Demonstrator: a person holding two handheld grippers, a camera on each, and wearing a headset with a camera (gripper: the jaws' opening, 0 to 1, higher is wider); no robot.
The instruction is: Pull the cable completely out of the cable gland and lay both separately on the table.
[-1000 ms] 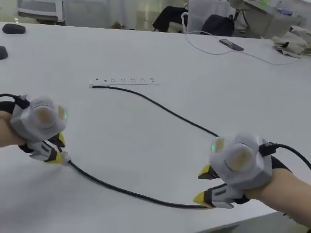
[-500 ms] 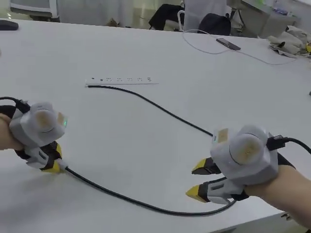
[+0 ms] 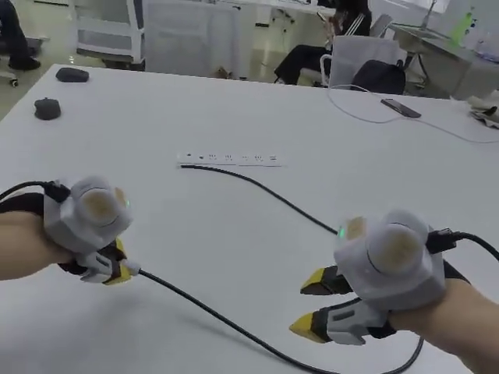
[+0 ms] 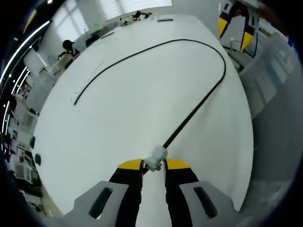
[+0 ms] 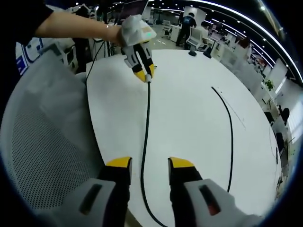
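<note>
Head view has tilted up since half a second ago: more of the room beyond the table [image 3: 234, 101] shows, so the shift of things in frame is the camera's. Against one second ago, the right gripper [image 3: 308, 305] has let go: its yellow tips were then down at the cable [image 3: 203, 308]; now the jaws stand spread, clear of it, and the black line passes beneath. Left gripper [image 3: 123, 271] keeps its hold, unchanged.

Left gripper view: jaws pressed in on the white cable gland [image 4: 155, 157], cable still seated in it and running off across the tabletop in a long curve.

Right gripper view: cable lies on the table in line with the gap between the open jaws, neither pad on it.

Far end of the cable stops just beside a white power strip [image 3: 230, 159]. Its markings are too small to read. No legible brand or label anywhere. A dark mouse [image 3: 47, 108] sits well apart, far left.
</note>
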